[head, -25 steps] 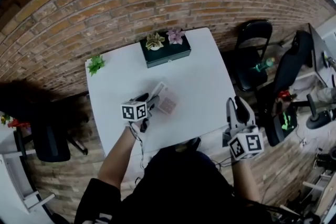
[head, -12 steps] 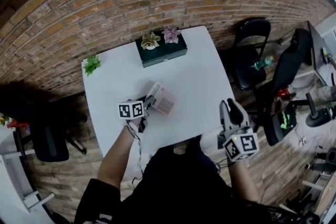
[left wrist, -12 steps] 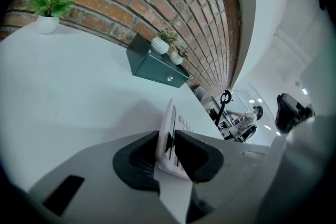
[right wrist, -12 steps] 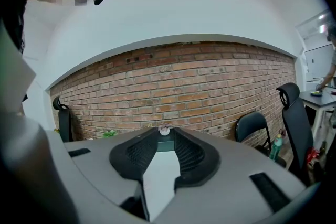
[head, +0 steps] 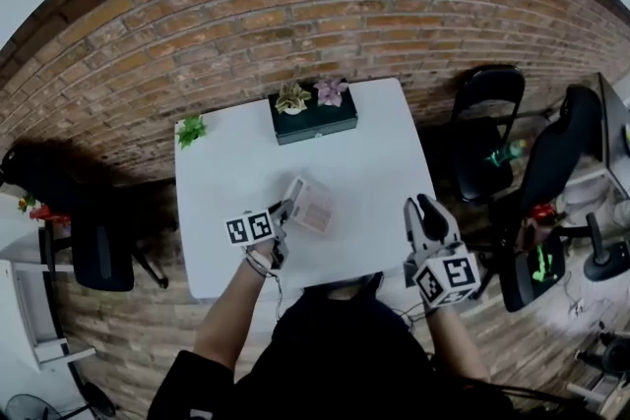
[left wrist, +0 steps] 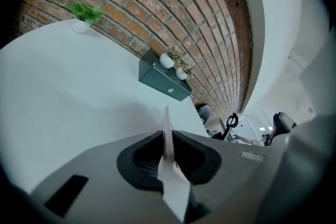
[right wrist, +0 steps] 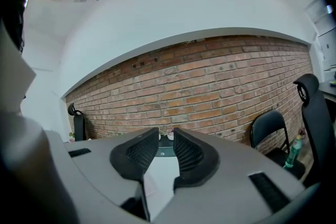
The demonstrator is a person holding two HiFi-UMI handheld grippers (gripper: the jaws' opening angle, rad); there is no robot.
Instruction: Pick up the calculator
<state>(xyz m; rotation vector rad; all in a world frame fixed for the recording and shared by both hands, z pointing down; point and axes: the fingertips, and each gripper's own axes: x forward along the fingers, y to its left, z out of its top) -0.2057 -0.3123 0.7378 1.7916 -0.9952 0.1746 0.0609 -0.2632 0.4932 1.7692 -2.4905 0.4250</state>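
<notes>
1. One grasp is made: the left gripper (head: 283,219) is clamped on the edge of the calculator (head: 313,209), which tilts over the surface (head: 374,143).
2. Next, I judge, comes a steady lift clear, without letting that thin edge slip.
3. Right gripper (head: 421,209), off the surface's near right corner, has just been closing a little; its jaws stand apart with nothing between them.
4. Box (head: 315,121) at the far edge carries two plants (head: 292,97), seemingly on top rather than inside.

Table (head: 374,162): you are looking down on its white top, sitting against the brick wall (head: 295,5).
Box (head: 315,123): dark green, sitting at the far edge, carrying two potted plants (head: 292,97).
Green plant (head: 191,129): standing at your far left corner.
Black chair (head: 487,103): standing off to your right.
</notes>
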